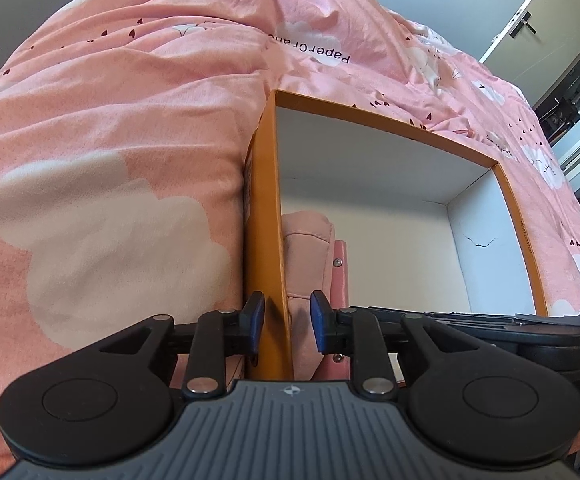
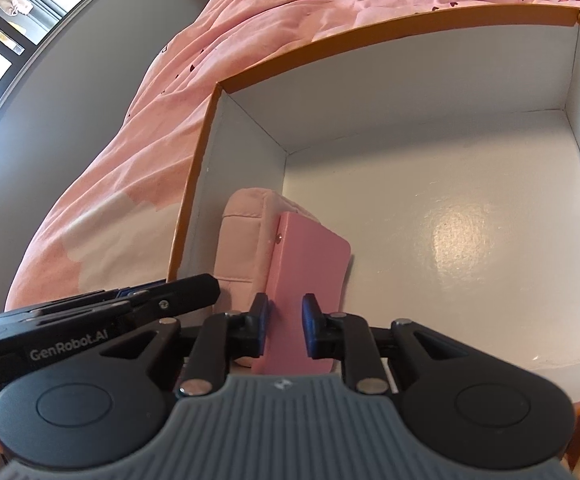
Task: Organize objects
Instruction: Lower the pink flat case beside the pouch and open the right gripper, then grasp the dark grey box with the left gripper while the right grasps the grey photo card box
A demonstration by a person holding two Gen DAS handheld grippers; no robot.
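Orange-rimmed cardboard box holds the pink wallet upright at its seven o'clock corner, leaning on a quilted pouch; the right gripper, narrowly parted, straddles it, the left gripper straddles the wall, jaws apart, so careless withdrawal could topple it.

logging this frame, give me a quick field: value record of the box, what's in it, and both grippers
surface: pink quilt
box: orange box, white inside, open top
contents: pink padded pouch and flat pink case, both standing at the box's left wall
left gripper: left gripper straddles the box's left wall, one finger outside, one inside; gap on the inner side
right gripper: right gripper around the flat pink case, small gaps, not clamped
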